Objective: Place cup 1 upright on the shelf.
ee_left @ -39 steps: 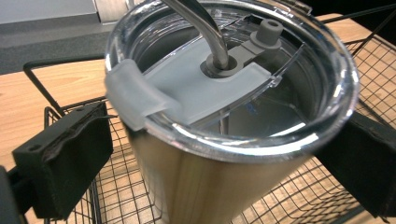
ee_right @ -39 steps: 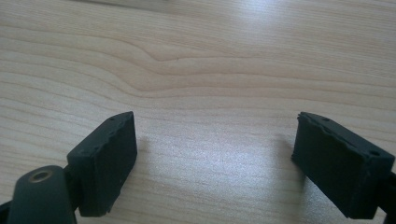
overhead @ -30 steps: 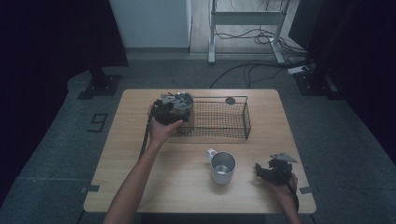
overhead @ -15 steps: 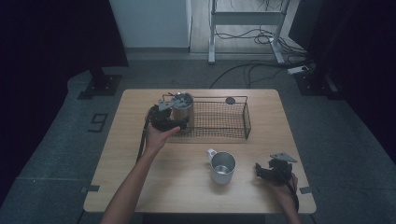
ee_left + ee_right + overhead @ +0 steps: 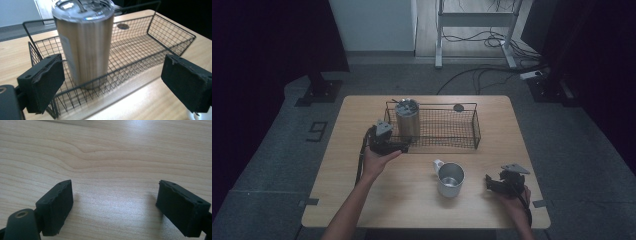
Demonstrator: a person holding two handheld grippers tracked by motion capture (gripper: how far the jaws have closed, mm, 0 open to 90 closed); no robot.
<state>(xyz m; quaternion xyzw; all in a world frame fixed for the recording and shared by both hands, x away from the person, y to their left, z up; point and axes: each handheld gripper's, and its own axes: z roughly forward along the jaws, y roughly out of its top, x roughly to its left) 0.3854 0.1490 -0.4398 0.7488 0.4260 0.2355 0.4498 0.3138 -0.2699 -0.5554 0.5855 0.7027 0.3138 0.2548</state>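
Tall brushed-steel lidded tumbler (image 5: 407, 118): upright in left end of black wire basket (image 5: 475, 129), let go | left gripper (image 5: 403, 147): just outside basket wall, released, jaws just narrowing, nothing between | right gripper (image 5: 490, 183): released, empty, idle above table.

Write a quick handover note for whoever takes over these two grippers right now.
Left gripper: open, beside the wire basket's near left corner; its jaws have just been closing with nothing between them.
Right gripper: open, held low over the table at the near right, nothing between the jaws.
Done: the steel tumbler stands upright in the basket's left end.
Left: the metal mug stands on the table in front of the basket; it probably goes in next, and the right gripper is the closer one.
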